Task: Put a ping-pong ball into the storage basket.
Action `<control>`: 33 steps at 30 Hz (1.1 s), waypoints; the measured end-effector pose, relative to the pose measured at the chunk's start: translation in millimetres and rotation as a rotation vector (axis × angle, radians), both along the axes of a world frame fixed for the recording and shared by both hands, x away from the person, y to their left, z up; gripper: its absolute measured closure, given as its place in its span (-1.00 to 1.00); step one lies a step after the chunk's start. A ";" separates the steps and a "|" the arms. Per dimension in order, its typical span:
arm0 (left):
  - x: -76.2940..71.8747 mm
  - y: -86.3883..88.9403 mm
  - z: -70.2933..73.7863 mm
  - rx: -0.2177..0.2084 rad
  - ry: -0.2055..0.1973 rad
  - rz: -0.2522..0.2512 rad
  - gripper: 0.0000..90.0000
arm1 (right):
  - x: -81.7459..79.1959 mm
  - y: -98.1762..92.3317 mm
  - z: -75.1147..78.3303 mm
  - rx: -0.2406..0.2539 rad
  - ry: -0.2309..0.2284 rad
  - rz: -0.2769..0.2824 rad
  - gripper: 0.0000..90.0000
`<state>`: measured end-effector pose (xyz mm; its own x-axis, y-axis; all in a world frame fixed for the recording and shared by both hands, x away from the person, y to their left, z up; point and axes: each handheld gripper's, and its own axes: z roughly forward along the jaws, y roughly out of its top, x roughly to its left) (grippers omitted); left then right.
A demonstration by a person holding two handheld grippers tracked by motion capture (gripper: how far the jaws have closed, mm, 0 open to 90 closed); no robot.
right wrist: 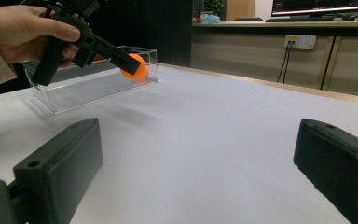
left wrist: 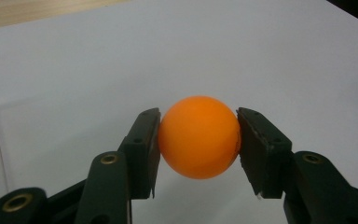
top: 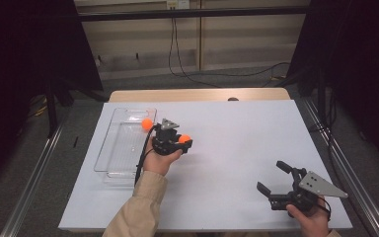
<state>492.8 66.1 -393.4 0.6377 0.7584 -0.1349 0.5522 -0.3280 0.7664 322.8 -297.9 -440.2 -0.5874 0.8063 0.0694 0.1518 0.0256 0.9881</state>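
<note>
Orange ball sits clamped between the left gripper's jaws at frame centre, beside a clear tray holding another ball; right gripper, lower right, gapes empty.

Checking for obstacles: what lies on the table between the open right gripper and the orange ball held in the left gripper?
Nothing: the high view shows bare white table between the right gripper and the held orange ball.

Left gripper has its fingers clamped together; right gripper rests with fingers spread wide.
</note>
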 end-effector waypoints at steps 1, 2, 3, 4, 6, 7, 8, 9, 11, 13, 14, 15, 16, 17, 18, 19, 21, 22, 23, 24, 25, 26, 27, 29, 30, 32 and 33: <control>0.1 0.3 0.1 0.001 0.001 -0.002 0.14 | 0.1 -0.2 0.0 0.000 -0.001 -0.001 -0.99; 0.1 0.5 0.2 0.000 0.002 0.001 0.14 | 0.2 -0.2 0.0 -0.001 -0.001 0.000 -0.99; 0.3 1.2 0.4 0.002 0.005 -0.001 0.14 | 0.3 -0.3 -0.1 -0.004 0.000 0.001 -0.99; 0.3 1.8 0.7 0.005 0.008 -0.005 0.14 | 0.5 -0.1 -0.2 -0.003 -0.001 0.004 -0.99; 0.1 2.0 0.9 -0.005 0.007 0.009 0.14 | 0.1 -0.1 0.0 0.000 -0.001 0.003 -0.99; -0.1 1.7 0.8 -0.014 0.007 0.013 0.14 | 0.2 -0.4 -0.3 -0.008 -0.001 0.006 -0.99; -0.2 2.5 1.6 -0.005 0.005 0.008 0.14 | 0.3 -0.1 -0.3 -0.007 -0.001 0.005 -0.99; -0.3 2.6 1.8 -0.006 0.005 0.008 0.14 | 0.0 0.0 0.0 -0.002 0.001 0.005 -0.99; -0.3 3.7 2.7 0.005 0.007 0.000 0.14 | -0.3 0.1 0.2 0.001 0.000 -0.001 -0.99; -0.1 4.1 3.3 0.004 0.005 0.002 0.14 | 0.0 -0.2 0.1 0.004 -0.001 0.001 -0.99; 0.0 4.5 3.2 -0.001 0.000 0.002 0.14 | 0.1 -0.2 0.1 0.005 -0.001 0.001 -0.99; 0.0 5.0 4.0 0.003 0.003 0.001 0.14 | 0.1 -0.2 0.1 0.004 -0.001 0.001 -0.99; -0.1 5.2 4.7 0.006 0.004 0.001 0.14 | 0.0 -0.1 0.1 0.001 0.000 -0.001 -0.99; -0.7 4.1 4.6 -0.011 0.003 0.011 0.14 | 0.1 -0.1 0.1 -0.002 -0.002 0.000 -0.99; -0.8 4.0 4.8 -0.015 0.004 0.015 0.14 | 0.2 -0.1 0.1 -0.003 -0.002 0.000 -0.99; -1.1 3.9 5.2 -0.022 0.005 0.022 0.14 | 0.1 -0.1 0.0 -0.001 -0.001 -0.002 -0.99; -0.6 6.4 6.7 -0.004 0.006 0.004 0.14 | -0.1 -0.1 0.2 0.002 0.000 -0.002 -0.99; -0.4 6.9 6.6 -0.014 0.007 0.005 0.14 | -0.1 0.2 0.2 0.010 0.000 -0.004 -0.99; -0.3 8.1 7.6 0.003 0.007 0.005 0.14 | 0.1 -0.2 0.0 0.001 -0.001 0.001 -0.99; -0.6 7.8 7.4 -0.009 0.008 0.012 0.14 | 0.0 -0.1 0.1 0.003 -0.001 0.001 -0.99; 0.0 9.5 8.0 0.004 0.005 0.004 0.14 | 0.0 0.0 0.1 0.005 -0.001 -0.001 -0.99; 0.1 10.0 8.3 0.005 0.004 0.003 0.14 | 0.0 0.1 0.2 0.010 0.000 -0.003 -0.99; 0.1 10.0 8.5 0.005 0.004 0.004 0.14 | 0.0 -0.1 0.1 0.006 0.001 -0.001 -0.99; 0.1 10.3 8.9 0.006 0.004 0.007 0.14 | 0.0 -0.3 0.2 0.005 -0.001 0.000 -0.99; 0.0 10.4 9.1 0.006 0.003 0.007 0.14 | 0.0 -0.5 0.2 0.004 -0.002 0.001 -0.99; -0.2 10.7 9.3 0.009 0.006 0.008 0.14 | -0.1 -0.6 0.2 0.000 0.001 0.000 -0.99; -0.3 11.1 9.5 0.010 0.007 0.006 0.14 | -0.1 -0.7 0.3 0.002 -0.001 0.003 -0.99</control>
